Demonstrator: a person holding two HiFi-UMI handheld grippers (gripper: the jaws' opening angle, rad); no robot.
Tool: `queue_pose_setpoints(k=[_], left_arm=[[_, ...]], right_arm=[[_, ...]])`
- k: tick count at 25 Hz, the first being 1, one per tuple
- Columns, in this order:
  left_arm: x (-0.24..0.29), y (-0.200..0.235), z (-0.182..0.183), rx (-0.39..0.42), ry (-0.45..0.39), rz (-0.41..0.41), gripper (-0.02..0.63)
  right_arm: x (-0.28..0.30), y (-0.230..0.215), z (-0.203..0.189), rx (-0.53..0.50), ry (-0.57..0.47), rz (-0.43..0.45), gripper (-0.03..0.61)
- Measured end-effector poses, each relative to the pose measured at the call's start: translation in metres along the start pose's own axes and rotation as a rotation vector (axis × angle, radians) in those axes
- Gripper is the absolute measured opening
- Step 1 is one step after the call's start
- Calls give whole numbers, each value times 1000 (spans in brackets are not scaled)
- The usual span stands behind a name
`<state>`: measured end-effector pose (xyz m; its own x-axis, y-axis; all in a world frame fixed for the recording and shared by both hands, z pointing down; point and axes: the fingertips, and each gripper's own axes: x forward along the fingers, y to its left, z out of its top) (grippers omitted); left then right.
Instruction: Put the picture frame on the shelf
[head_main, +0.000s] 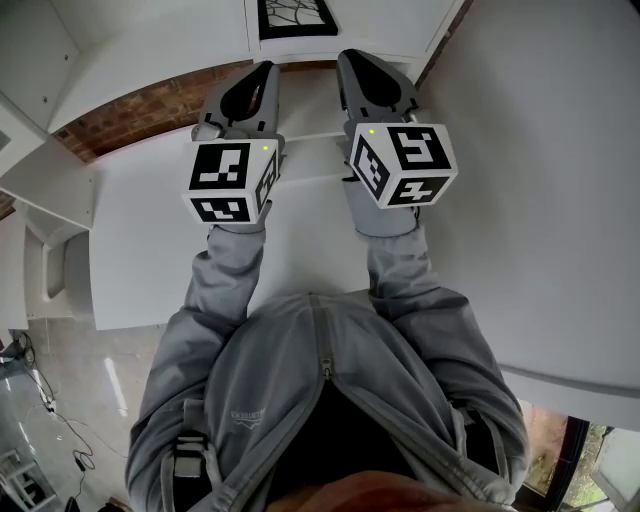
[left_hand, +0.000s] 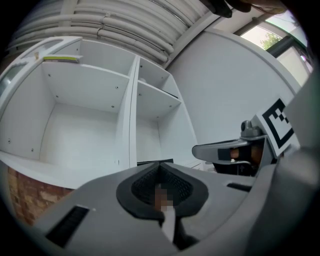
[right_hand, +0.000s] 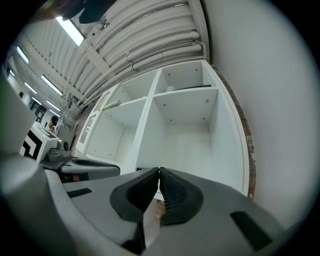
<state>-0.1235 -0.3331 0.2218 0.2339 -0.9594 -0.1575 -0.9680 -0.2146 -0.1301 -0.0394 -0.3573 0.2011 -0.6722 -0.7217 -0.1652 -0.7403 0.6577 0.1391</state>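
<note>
The picture frame (head_main: 297, 17), black-edged with a dark web-like pattern, rests in a compartment of the white shelf unit (head_main: 170, 45) at the top of the head view. In the left gripper view only a thin dark edge of the frame (left_hand: 155, 162) shows above the jaws. My left gripper (head_main: 264, 72) and right gripper (head_main: 352, 60) are side by side just short of the frame, apart from it. Both are shut with nothing between the pads, as the left gripper view (left_hand: 160, 166) and right gripper view (right_hand: 159, 171) show.
The shelf unit has several open white compartments split by an upright divider (left_hand: 133, 110) and boards (right_hand: 185, 92). A strip of red brick wall (head_main: 130, 115) runs under the shelf. A plain white wall (head_main: 540, 200) stands close on the right.
</note>
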Motion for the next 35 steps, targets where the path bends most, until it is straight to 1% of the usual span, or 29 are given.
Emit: queue_pose_setpoints(k=[3, 8, 10, 14, 16, 19, 25, 35], left_arm=[[-14, -11, -1, -1, 3, -13, 8], [-50, -27, -3, 22, -14, 3, 8], [-64, -34, -6, 30, -17, 5, 8], [-88, -48, -27, 52, 7, 10, 8], [-97, -54, -42, 37, 31, 9, 8], [-109, -61, -61, 5, 60, 1, 8], [-126, -80, -85, -22, 97, -19, 8], [-130, -90, -86, -27, 89, -27, 8]], right_arm=[[-23, 11, 1, -30, -25, -26, 29], [-60, 27, -9, -87, -44, -85, 29], [-75, 31, -15, -95, -48, -105, 29], [-106, 40, -31, -87, -39, -131, 28], [-118, 42, -40, -84, -26, -138, 29], [-132, 47, -56, -95, 2, -135, 28], [-147, 69, -97, -75, 74, -87, 28], [-152, 72, -99, -64, 62, -68, 28]])
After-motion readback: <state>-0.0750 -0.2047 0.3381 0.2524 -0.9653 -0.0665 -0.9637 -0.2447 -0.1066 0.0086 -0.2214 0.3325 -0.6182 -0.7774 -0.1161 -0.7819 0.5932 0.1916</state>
